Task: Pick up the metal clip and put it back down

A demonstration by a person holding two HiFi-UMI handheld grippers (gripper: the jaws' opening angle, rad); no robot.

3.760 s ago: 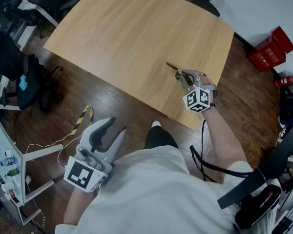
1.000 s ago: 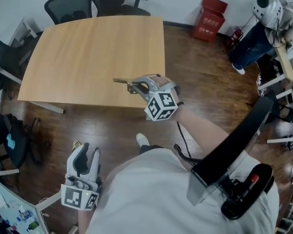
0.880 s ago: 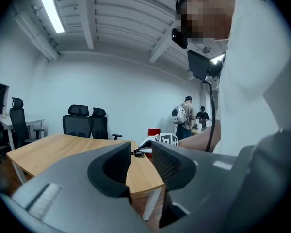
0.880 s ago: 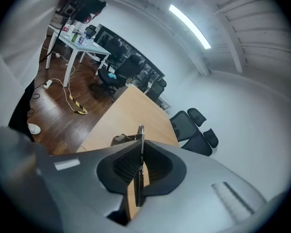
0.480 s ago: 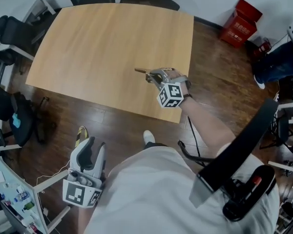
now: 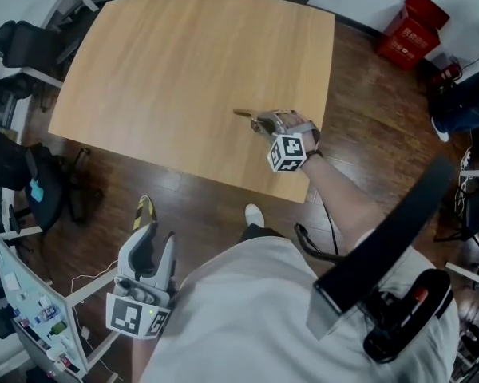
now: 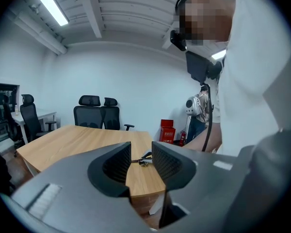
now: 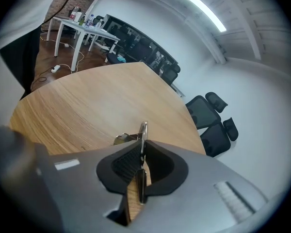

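Note:
The metal clip (image 6: 246, 114) is a thin silvery piece sticking out leftward from my right gripper (image 6: 263, 122), low over the near right part of the wooden table (image 6: 168, 62). In the right gripper view the clip (image 8: 143, 132) stands edge-on, pinched between the shut pads of the right gripper (image 8: 141, 154). Whether it touches the tabletop I cannot tell. My left gripper (image 6: 153, 242) hangs low beside the person, off the table, open and empty. The left gripper view looks between the left gripper (image 7: 141, 152) jaws at the distant clip (image 7: 144, 160).
Red boxes (image 6: 415, 18) stand on the floor beyond the table's right corner. Black office chairs (image 7: 89, 113) sit at the far end, others (image 6: 16, 46) at the left. A yellow-black strip (image 6: 144, 210) lies on the floor near the left gripper. A white desk (image 8: 82, 30) stands off to the side.
The right gripper has kept the clip pinched over the table's near right part; mostly the head view has swung. The left gripper has stayed low at the person's side.

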